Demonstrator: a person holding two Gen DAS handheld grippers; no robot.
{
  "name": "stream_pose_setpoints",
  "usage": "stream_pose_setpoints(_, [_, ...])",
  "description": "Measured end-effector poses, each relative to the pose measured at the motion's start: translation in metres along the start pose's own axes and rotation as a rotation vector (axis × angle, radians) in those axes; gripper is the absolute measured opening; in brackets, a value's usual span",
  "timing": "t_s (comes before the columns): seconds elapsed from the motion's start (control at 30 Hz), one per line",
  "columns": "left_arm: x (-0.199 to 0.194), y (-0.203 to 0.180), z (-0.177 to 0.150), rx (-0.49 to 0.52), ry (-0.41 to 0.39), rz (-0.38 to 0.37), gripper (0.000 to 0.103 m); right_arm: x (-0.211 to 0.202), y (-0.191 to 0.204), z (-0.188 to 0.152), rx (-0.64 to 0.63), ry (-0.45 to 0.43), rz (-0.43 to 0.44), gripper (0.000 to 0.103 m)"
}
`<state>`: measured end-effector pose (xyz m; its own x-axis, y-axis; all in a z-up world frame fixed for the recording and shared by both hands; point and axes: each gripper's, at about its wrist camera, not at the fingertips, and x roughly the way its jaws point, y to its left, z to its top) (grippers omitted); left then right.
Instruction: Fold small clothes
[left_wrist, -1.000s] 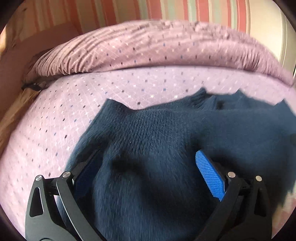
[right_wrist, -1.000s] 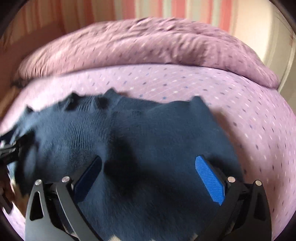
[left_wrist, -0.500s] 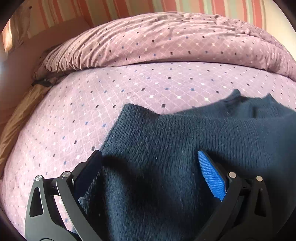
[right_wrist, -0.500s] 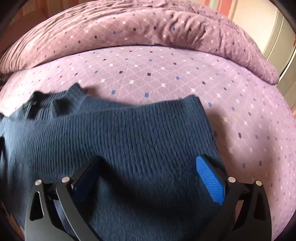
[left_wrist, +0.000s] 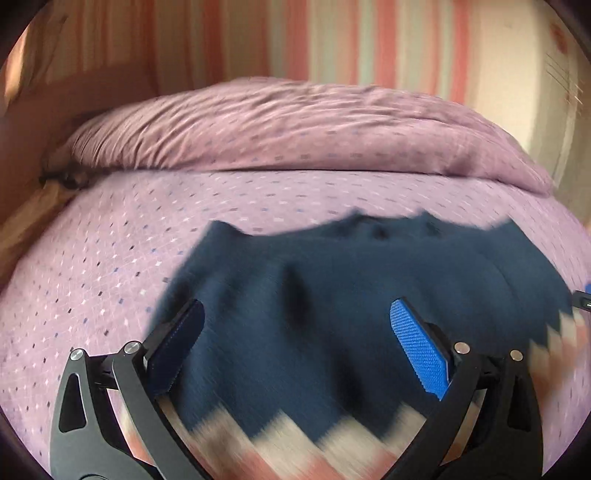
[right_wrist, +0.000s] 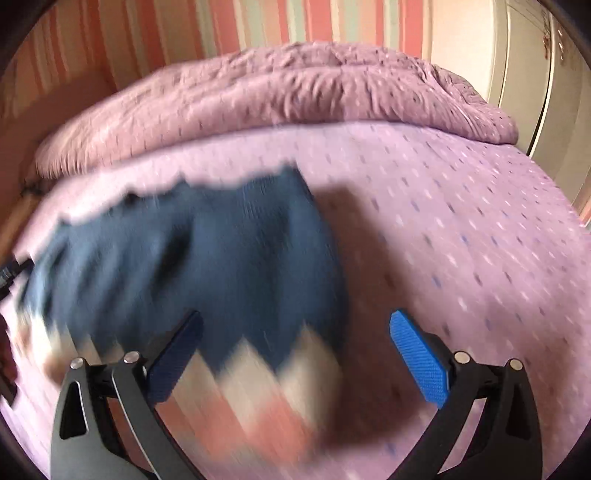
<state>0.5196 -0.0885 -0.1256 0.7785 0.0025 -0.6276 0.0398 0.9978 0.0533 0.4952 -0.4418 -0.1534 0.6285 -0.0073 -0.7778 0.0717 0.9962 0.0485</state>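
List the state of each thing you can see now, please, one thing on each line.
Navy sweater: lying spread on the bed, its zigzag-patterned hem nearest the cameras, not yet folded.
Left hand-held gripper: open, over the sweater, holding nothing.
Right hand-held gripper: open, over the sweater's right edge, holding nothing.
Purple duvet: bunched up at the far end.

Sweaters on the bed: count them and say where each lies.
1. The navy sweater with a zigzag hem lies spread on the purple bedspread, below the duvet. Others may sit outside view.
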Motion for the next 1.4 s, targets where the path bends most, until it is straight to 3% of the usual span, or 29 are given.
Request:
stream_pose_setpoints(0.13, [-0.027, -0.038, -0.031, -0.006, 0.003, -0.015, 0.100, -0.020, -0.013, -0.042, 0.010, 0.014, 0.011, 0.101])
stream_pose_setpoints(0.33, [-0.034, -0.081, -0.073, -0.037, 0.053, -0.005, 0.100, -0.026, -0.021, -0.067, 0.063, 0.026, 0.083, 0.101])
stream_pose_setpoints(0.53, [-0.019, -0.086, -0.074, -0.009, 0.056, 0.124, 0.100, -0.033, -0.017, -0.077, 0.068, 0.013, 0.092, 0.101])
stream_pose_setpoints(0.73, [0.009, -0.081, -0.059, 0.035, 0.088, 0.129, 0.100, -0.028, -0.024, -0.084, 0.074, 0.035, 0.098, 0.101])
stream_pose_setpoints(0.87, [0.017, -0.077, -0.063, 0.007, 0.107, 0.098, 0.100, -0.016, -0.036, -0.090, 0.188, 0.077, 0.195, 0.101])
stream_pose_setpoints(1.0, [0.019, -0.079, -0.066, 0.016, 0.108, 0.101, 0.100, -0.011, -0.034, -0.090, 0.229, 0.081, 0.240, 0.101])
stream_pose_setpoints(1.4, [0.022, -0.081, -0.069, 0.020, 0.115, 0.106, 0.100, 0.027, -0.038, -0.074, 0.512, 0.129, 0.519, 0.102])
